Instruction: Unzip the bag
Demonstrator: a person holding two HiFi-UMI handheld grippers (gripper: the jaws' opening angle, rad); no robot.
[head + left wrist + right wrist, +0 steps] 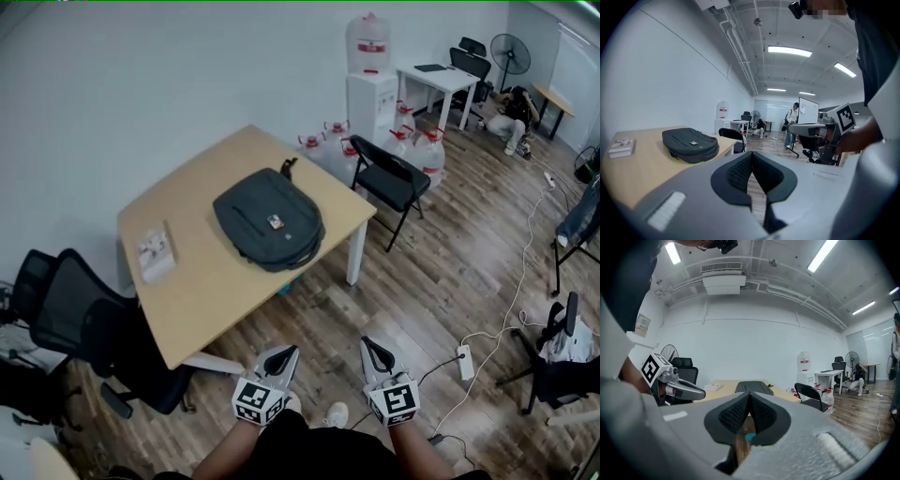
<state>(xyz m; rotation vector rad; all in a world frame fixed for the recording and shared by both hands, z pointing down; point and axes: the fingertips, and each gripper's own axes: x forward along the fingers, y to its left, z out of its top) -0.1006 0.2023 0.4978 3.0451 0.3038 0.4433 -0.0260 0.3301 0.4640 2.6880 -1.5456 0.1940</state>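
A dark grey backpack (pixel 269 219) lies flat on the light wooden table (pixel 197 281), its top handle toward the far corner. It also shows as the backpack (pixel 690 144) in the left gripper view and, small and far, as the backpack (pixel 753 387) in the right gripper view. My left gripper (pixel 283 357) and right gripper (pixel 375 351) hover side by side over the floor, well short of the table's near edge. Both are shut with nothing between their jaws. The left gripper (pixel 751 156) and right gripper (pixel 749 396) show their pads pressed together.
A small white booklet (pixel 155 251) rests on the table's left part. A black office chair (pixel 89 323) stands at the table's near left, a folding chair (pixel 389 178) at its far right. Water jugs (pixel 337 150) and a dispenser (pixel 368 89) line the wall. A power strip (pixel 465 361) and cable lie on the floor.
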